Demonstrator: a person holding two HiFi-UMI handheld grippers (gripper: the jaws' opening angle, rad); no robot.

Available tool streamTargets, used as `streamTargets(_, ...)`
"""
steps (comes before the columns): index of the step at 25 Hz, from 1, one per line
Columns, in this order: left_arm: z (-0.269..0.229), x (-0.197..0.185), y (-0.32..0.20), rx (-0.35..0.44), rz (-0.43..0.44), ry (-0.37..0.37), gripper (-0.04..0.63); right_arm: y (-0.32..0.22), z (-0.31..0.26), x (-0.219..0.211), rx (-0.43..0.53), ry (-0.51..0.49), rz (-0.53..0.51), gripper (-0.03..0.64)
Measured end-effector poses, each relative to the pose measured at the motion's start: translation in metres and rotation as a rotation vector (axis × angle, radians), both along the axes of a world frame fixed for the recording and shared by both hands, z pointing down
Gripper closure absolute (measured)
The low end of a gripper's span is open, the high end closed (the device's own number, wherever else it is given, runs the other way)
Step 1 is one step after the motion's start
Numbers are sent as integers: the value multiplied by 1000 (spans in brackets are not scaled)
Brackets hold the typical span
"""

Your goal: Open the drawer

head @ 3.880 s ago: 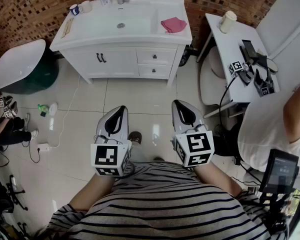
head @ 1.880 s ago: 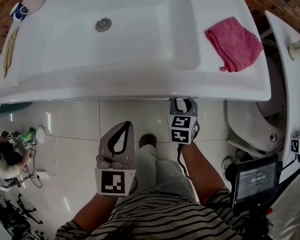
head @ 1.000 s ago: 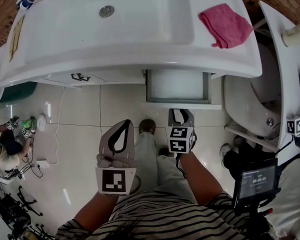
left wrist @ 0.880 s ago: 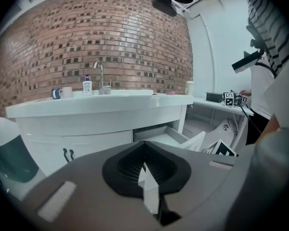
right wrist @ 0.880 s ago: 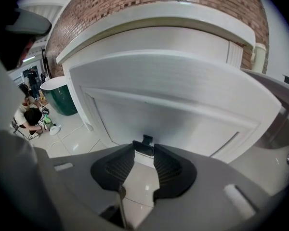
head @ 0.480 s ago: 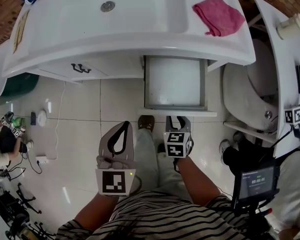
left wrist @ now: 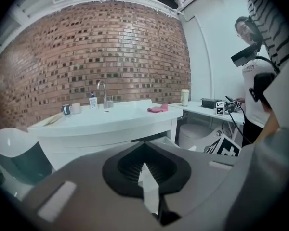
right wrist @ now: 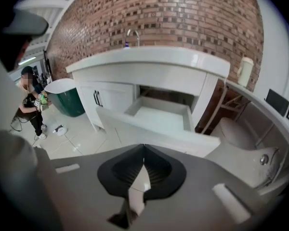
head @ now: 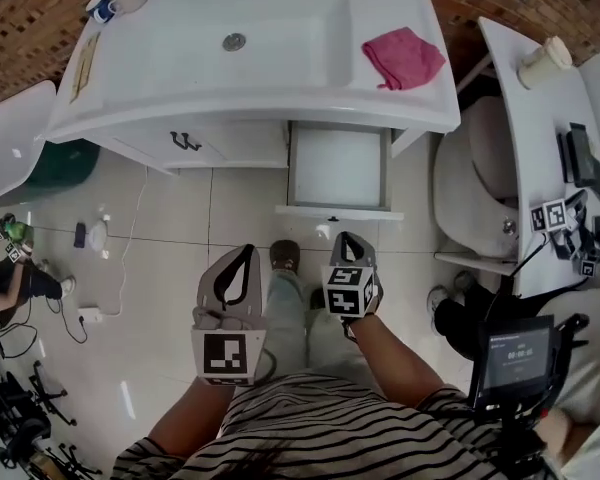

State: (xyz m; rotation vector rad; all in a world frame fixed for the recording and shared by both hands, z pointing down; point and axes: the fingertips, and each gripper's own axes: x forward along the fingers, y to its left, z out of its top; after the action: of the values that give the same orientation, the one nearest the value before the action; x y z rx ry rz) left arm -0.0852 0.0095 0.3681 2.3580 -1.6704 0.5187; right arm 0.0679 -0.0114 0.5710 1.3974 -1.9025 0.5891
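Backed away from the open drawer [head: 338,168], left hand-held gripper [head: 247,251] and right hand-held gripper [head: 351,239] are closed, empty; a forward step could nudge it shut.

Smooth glossy drawer [head: 338,168], rough brick wall [head: 25,13]

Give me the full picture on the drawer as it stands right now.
The drawer is a white, smooth, painted-looking box with a flat front panel that bears a small dark knob. It stands open and level, drawn well out from the right side of the vanity cabinet, just under the countertop. Its pale inside looks empty. Only the cabinet carries it. The right hand-held gripper, shut, is clear of the front.
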Motion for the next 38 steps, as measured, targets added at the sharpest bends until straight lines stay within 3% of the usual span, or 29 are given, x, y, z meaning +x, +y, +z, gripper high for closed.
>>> streamTargets(8,-113,-30,54,79,-10,-17,580,31,-243,-34,307,-208,-97,615)
streamTargets(14,-174,-57,99,194,27,9,580,86,-353,-78,498,-241,-123,615)
streamTargets(19,-198,-61,162,280,130,40,580,160,-397,-106,589,-221,-89,615)
streamTargets(23,-214,-74,210,299,159,70,580,217,-419,-130,618,-199,-97,615)
streamTargets(32,-241,-59,271,335,157,119,579,283,-445,-114,626,-249,-96,615)
streamTargets(38,-239,-46,280,330,86,152,579,301,-446,-102,618,-296,-161,615)
